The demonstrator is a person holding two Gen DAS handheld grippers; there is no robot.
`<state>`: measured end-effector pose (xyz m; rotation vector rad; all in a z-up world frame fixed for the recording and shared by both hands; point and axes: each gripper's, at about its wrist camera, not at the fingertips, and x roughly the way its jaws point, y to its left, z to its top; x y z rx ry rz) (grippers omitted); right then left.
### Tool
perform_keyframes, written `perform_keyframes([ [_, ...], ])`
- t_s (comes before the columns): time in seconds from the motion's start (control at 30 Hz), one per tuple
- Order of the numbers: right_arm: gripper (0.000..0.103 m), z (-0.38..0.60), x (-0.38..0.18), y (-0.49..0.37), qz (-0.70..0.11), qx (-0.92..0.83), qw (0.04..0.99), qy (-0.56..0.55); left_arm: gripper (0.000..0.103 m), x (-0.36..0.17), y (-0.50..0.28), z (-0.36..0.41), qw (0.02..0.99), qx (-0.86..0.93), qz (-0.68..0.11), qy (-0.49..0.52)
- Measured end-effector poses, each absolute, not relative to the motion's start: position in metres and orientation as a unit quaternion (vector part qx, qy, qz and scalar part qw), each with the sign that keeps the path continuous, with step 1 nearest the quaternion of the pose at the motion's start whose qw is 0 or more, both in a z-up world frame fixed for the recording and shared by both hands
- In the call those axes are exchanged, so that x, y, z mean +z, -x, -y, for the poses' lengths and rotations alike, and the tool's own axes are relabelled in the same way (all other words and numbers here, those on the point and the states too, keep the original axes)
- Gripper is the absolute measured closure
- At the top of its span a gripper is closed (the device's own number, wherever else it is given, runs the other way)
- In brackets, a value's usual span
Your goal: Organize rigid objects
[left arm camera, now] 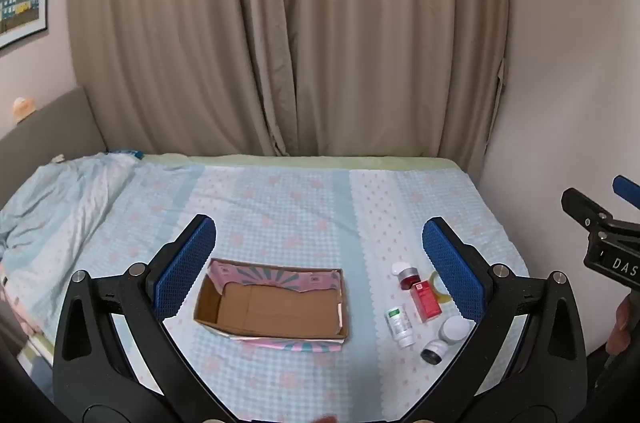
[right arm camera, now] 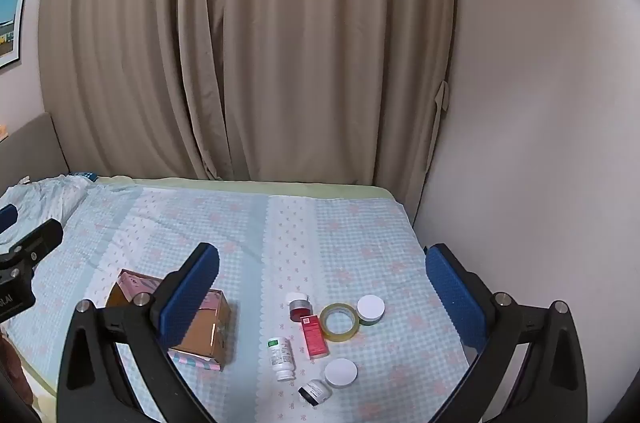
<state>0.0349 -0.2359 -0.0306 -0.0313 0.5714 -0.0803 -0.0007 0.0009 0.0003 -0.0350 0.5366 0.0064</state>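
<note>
An open, empty cardboard box (left arm camera: pixel 276 303) lies on the bed; in the right wrist view the box (right arm camera: pixel 200 327) is at lower left. To its right lie small items: a red box (right arm camera: pixel 314 337), a white bottle (right arm camera: pixel 282 359), a tape roll (right arm camera: pixel 340 321), a red jar (right arm camera: pixel 299 306), a white-lidded green jar (right arm camera: pixel 370 309), a white-lidded jar (right arm camera: pixel 340 373) and a small black-capped jar (right arm camera: pixel 316 391). My left gripper (left arm camera: pixel 320 271) is open and empty above the box. My right gripper (right arm camera: pixel 322 291) is open and empty above the items.
The bed (left arm camera: pixel 300 207) has a blue checked sheet with a crumpled blanket (left arm camera: pixel 60 199) at left. Beige curtains (left arm camera: pixel 280 43) hang behind it and a wall (right arm camera: pixel 540 123) stands close on the right. A grey headboard (left arm camera: pixel 48 127) is at left.
</note>
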Motion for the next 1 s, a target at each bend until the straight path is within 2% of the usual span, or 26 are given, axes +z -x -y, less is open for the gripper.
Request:
perform_keyframes([
  [1.0,0.000,0.2363,-0.0308,-0.0354,-0.274,-0.034,0.961,0.011,0.000,-0.0032,0.0032,0.0003,0.965,0.006,-0.264,0.005],
])
